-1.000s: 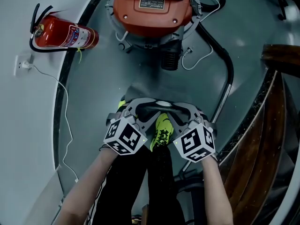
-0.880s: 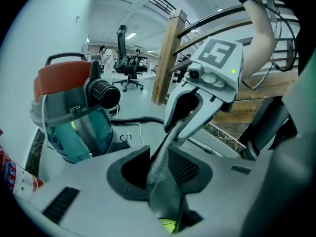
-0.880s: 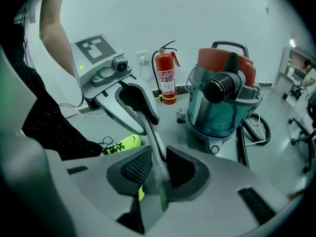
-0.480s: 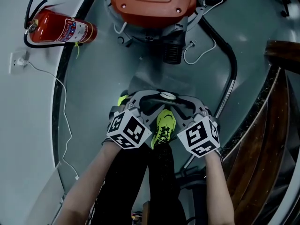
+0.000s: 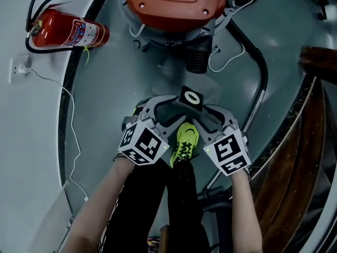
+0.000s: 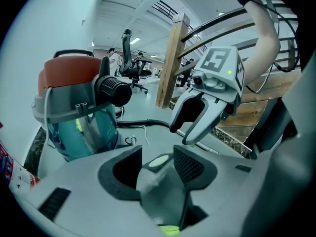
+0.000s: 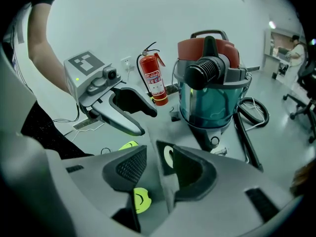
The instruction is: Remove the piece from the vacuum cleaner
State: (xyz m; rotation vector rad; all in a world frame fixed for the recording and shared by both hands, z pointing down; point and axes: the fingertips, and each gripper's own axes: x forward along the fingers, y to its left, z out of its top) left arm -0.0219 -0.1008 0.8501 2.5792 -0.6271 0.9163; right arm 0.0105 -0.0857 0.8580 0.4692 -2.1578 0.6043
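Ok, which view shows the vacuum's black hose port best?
Right gripper view: the hose port faces the camera, unobstructed. Left gripper view shows it side-on; head view sees it from above, foreshortened.

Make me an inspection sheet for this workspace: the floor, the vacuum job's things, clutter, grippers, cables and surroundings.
Surface: grey floor, smooth and glossy.
Job's things: vacuum cleaner, orange lid, black port facing the person; dark piece with a white oval, off the vacuum, between both grippers' tips.
Clutter: red fire extinguisher, upright by the wall.
Grippers: left gripper and right gripper, jaws opening, the piece between the fingers of each.
Cables: white cable from the wall socket; black hose beside the vacuum.
Surroundings: wooden stair rail; office chair far back; the person's neon shoe below the grippers.
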